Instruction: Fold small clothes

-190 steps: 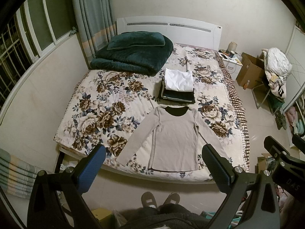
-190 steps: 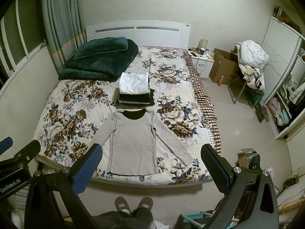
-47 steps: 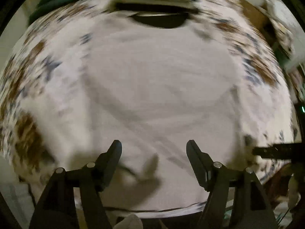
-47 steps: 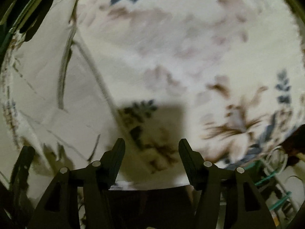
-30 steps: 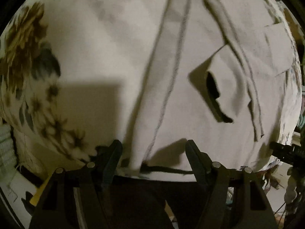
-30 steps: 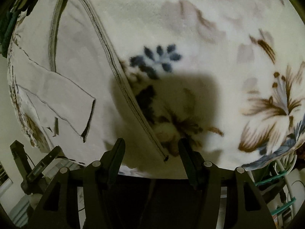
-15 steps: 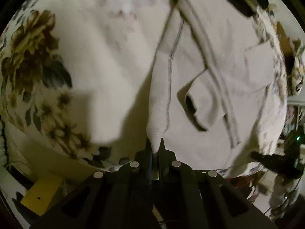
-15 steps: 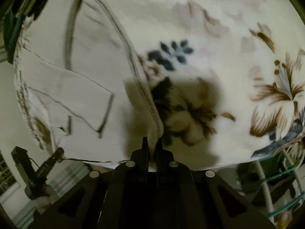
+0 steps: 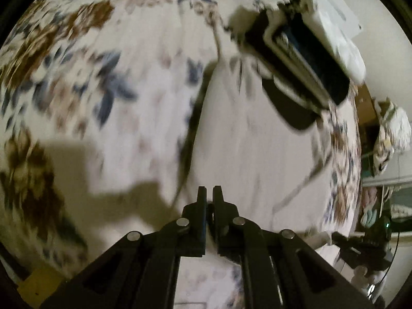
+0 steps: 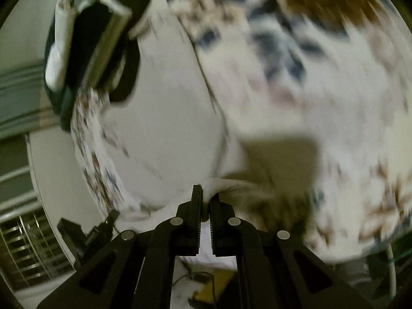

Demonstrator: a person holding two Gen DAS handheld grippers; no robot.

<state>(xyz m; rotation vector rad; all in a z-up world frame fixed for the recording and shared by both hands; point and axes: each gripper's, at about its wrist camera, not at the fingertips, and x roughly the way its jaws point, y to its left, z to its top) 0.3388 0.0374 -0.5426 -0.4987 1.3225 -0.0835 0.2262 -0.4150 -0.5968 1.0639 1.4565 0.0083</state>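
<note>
Both hems now lifted: each hand-held gripper [image 9: 209,189] [image 10: 206,193] pinches the shirt [image 9: 252,149] near the folded stack [image 9: 303,51].

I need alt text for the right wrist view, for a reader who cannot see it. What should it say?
The right claw, jaws nearly closed, pinches the bottom edge of a beige long-sleeved top lying on a floral bedspread. A stack of folded clothes sits beyond the top's dark collar, and the picture is blurred by motion.
</note>
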